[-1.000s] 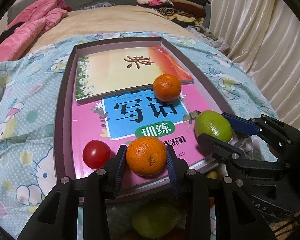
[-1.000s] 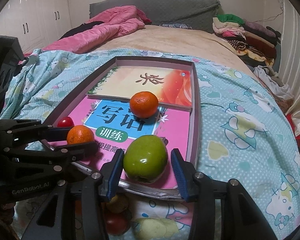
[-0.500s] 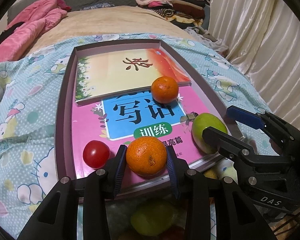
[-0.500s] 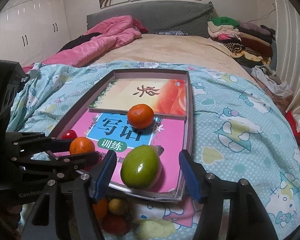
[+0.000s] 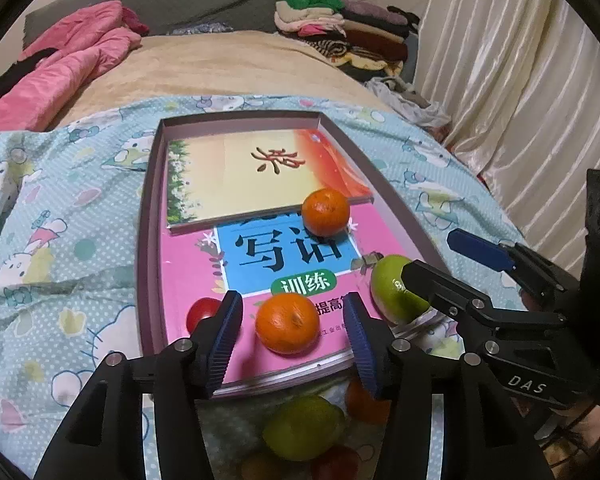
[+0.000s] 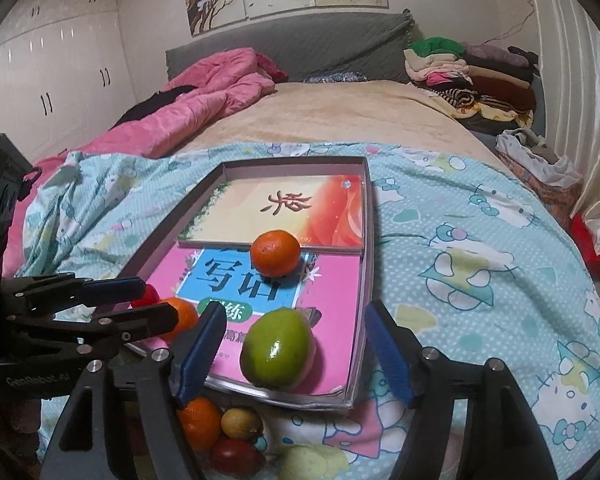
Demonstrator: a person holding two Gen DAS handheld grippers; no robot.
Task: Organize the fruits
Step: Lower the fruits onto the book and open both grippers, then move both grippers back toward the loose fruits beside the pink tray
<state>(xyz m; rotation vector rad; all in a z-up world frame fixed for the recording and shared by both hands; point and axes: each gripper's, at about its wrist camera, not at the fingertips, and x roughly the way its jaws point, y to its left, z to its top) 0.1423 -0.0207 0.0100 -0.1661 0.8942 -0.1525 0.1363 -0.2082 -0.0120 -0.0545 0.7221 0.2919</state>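
Observation:
A shallow grey tray [image 5: 150, 248] on the bed holds two books. On the pink book lie an orange [image 5: 287, 323], a second orange [image 5: 325, 212] farther back, a red tomato [image 5: 200, 313] and a green fruit [image 5: 394, 289]. My left gripper [image 5: 292, 340] is open, its jaws apart on either side of the near orange without touching it. My right gripper [image 6: 296, 356] is open around the green fruit [image 6: 278, 348], which rests on the book.
Several loose fruits lie on the blanket below the tray's near edge: a green one [image 5: 304, 426], an orange [image 6: 199, 424], a brown one [image 6: 242, 423], a red one [image 6: 236, 456]. Pink quilt [image 6: 204, 100] at back left, folded clothes [image 6: 472, 68] and curtain on the right.
Both grippers have opened. The left let go of the near orange and the right let go of the green fruit; both fruits now rest on the pink book. Both grippers drew back slightly.

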